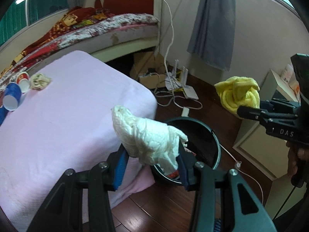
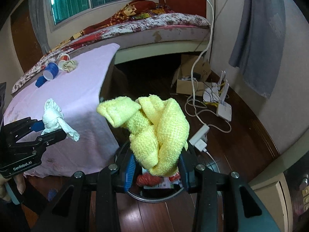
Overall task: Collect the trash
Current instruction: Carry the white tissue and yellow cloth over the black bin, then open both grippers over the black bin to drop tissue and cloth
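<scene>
My left gripper (image 1: 152,152) is shut on a crumpled white tissue (image 1: 146,135) and holds it over the table's near corner, beside a black bin (image 1: 208,135) on the floor. It also shows in the right wrist view (image 2: 52,127) with the tissue (image 2: 53,118). My right gripper (image 2: 156,164) is shut on a yellow cloth (image 2: 154,131) right above the bin (image 2: 154,197), which holds red and white scraps. In the left wrist view the cloth (image 1: 239,94) hangs at the right. A blue cup (image 1: 11,96), a red cup (image 1: 23,79) and a beige tissue wad (image 1: 39,81) lie on the pink table (image 1: 67,125).
A bed (image 1: 87,25) stands behind the table. A cardboard box (image 1: 148,69), a white router (image 1: 181,83), cables and a power strip (image 2: 200,139) lie on the wood floor. A grey cloth (image 1: 214,23) hangs on the wall. A cream cabinet (image 1: 256,135) is at the right.
</scene>
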Available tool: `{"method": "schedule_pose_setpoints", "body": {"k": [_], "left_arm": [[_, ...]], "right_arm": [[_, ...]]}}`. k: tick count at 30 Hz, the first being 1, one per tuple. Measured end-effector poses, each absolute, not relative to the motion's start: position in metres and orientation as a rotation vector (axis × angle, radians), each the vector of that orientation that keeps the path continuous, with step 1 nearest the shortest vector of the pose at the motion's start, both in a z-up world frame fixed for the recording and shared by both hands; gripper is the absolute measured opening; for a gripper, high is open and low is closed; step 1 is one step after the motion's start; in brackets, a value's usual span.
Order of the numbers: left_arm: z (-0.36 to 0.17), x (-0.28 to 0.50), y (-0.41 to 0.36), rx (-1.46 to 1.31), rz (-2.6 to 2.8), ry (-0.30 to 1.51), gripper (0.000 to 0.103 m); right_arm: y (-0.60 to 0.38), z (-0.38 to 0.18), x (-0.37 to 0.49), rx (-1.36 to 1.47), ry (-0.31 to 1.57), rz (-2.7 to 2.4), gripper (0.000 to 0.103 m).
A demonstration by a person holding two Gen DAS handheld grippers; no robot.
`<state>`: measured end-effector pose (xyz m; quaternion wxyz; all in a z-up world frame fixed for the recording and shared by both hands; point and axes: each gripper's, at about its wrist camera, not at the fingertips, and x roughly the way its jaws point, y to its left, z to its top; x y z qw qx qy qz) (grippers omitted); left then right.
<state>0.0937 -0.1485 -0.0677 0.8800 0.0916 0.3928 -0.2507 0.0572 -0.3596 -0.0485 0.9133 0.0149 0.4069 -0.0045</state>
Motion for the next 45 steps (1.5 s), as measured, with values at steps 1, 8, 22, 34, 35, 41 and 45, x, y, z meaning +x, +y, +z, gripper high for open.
{"method": "schedule_pose_setpoints", "body": {"k": [1,8,22,34,35,41,45], "left_arm": [[-0.071,0.094,-0.151,0.191,-0.531,0.828,0.047],[-0.096,0.091,-0.172,0.217,-0.55,0.892,0.047],[-0.148,0.121,-0.2,0.207,-0.588,1.003,0.048],[-0.177,0.141,-0.207,0.147,-0.639,1.064,0.068],[-0.179,0.143,-0.206,0.133,-0.629,1.078,0.088],[-0.177,0.14,-0.189,0.144,-0.542,1.075,0.093],[-0.173,0.135,-0.179,0.146,-0.491,1.058,0.094]], "right_arm": [[-0.362,-0.051,0.056,0.031,0.842,-0.005,0.042],[-0.373,-0.075,0.053,0.031,0.887,0.004,0.042],[-0.381,-0.141,0.079,-0.009,1.033,0.046,0.043],[-0.375,-0.187,0.113,-0.05,1.089,0.116,0.058],[-0.374,-0.191,0.114,-0.074,1.084,0.088,0.072],[-0.395,-0.205,0.11,-0.044,1.135,-0.023,0.095],[-0.401,-0.195,0.104,0.01,1.128,-0.053,0.097]]}}
